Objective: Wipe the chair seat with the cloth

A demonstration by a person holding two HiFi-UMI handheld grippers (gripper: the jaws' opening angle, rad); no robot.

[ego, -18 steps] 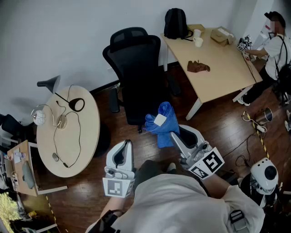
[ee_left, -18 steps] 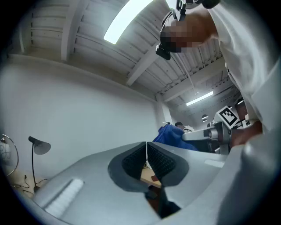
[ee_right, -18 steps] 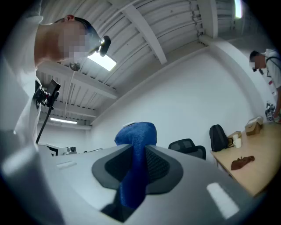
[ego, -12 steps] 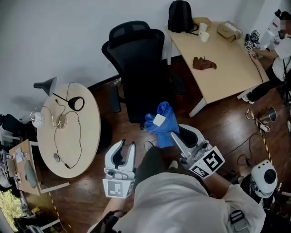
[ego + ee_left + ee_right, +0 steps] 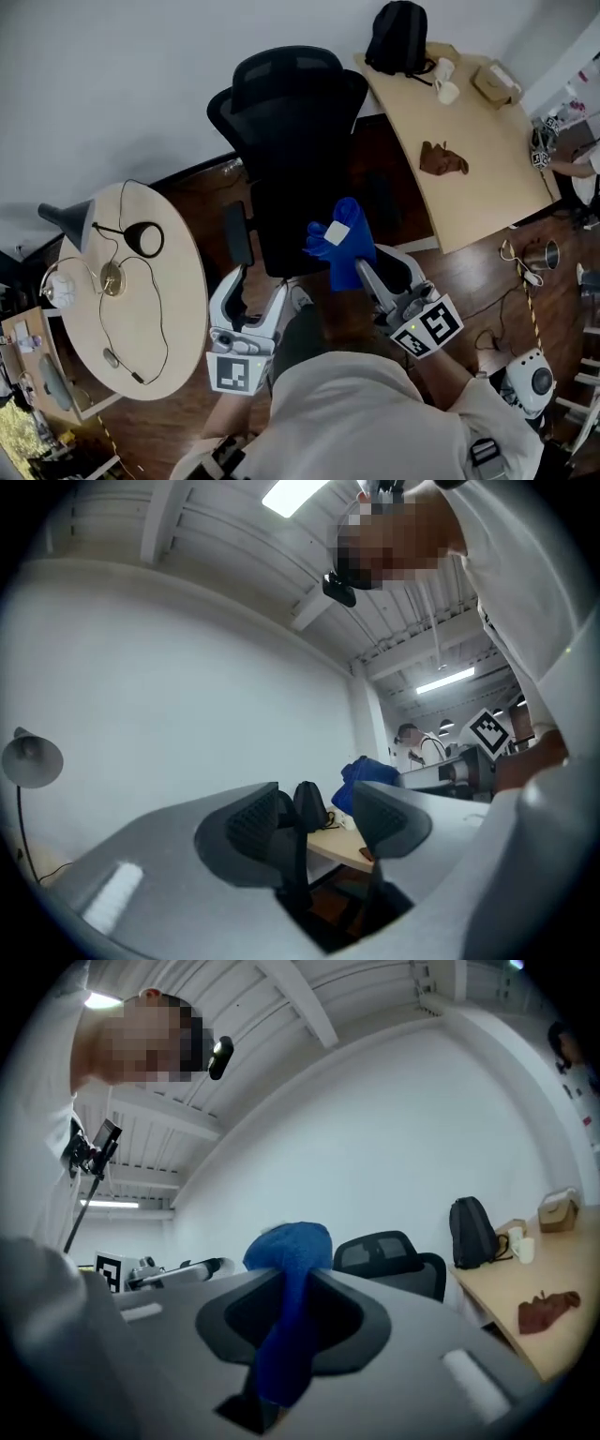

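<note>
Cloth (image 5: 343, 246), blue and bunched, is pinched fast between the closed jaws of the right gripper (image 5: 375, 274). Most of it stands up past the tips and a tail hangs below. It sits by the front of the black chair seat (image 5: 281, 225), clear of the surface as far as I can judge. The left gripper (image 5: 251, 298) is held alongside, near the armrest (image 5: 234, 234), its jaws spread as wide as they go with nothing between them. From where I stand, the wiping proper looks not yet begun. To do it well, the right gripper's nose wants tipping down so that the loose bulk of cloth, not the hard jaw tips, meets the seat. Then long overlapping strokes from the backrest (image 5: 295, 103) side toward the front lip should cover it. That chair likely rolls or swivels, so the free left gripper could steady the armrest or seat edge while the cloth is pushed across.
</note>
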